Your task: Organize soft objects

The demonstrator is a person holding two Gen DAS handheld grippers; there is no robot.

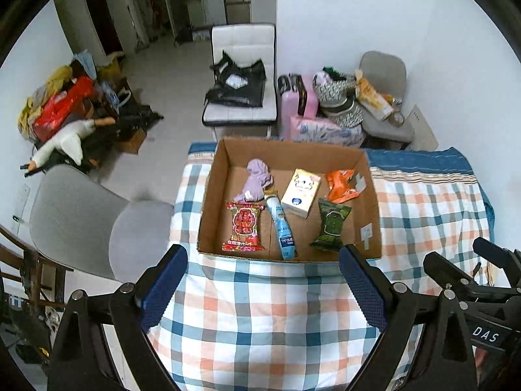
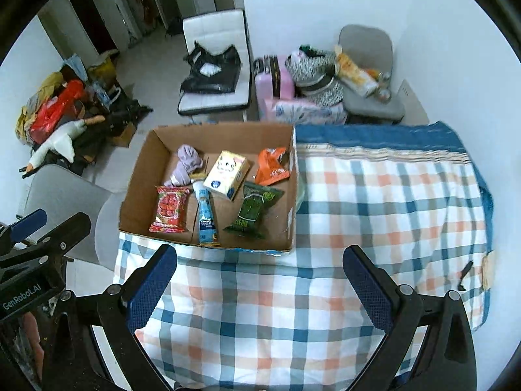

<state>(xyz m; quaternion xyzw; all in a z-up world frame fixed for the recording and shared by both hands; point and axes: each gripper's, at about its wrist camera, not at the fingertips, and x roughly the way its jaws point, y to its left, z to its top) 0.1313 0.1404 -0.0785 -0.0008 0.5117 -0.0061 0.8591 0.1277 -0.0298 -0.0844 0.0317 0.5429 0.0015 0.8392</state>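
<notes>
A shallow cardboard box [image 1: 373, 202] [image 2: 136, 195] sits on the plaid-covered table. Inside lie a purple cloth [image 1: 255, 181] [image 2: 185, 164], a red packet [image 1: 245, 226] [image 2: 170, 208], a light blue tube pack [image 1: 281, 228] [image 2: 204, 210], a white tissue pack [image 1: 301, 192] [image 2: 226, 176], an orange packet [image 1: 340, 184] [image 2: 272, 164] and a green packet [image 1: 332, 224] [image 2: 255, 210]. My left gripper [image 1: 263, 260] hangs open above the box's near edge, empty. My right gripper [image 2: 260, 262] is open and empty too, over the cloth just in front of the box.
The plaid cloth [image 1: 260, 309] [image 2: 374, 202] covers the table. A grey chair [image 1: 97, 221] stands left of it. Beyond are a white chair with a black bag [image 1: 239, 84], a pink suitcase [image 1: 298, 101] and a pile with a plush goose [image 1: 65, 140] on the floor.
</notes>
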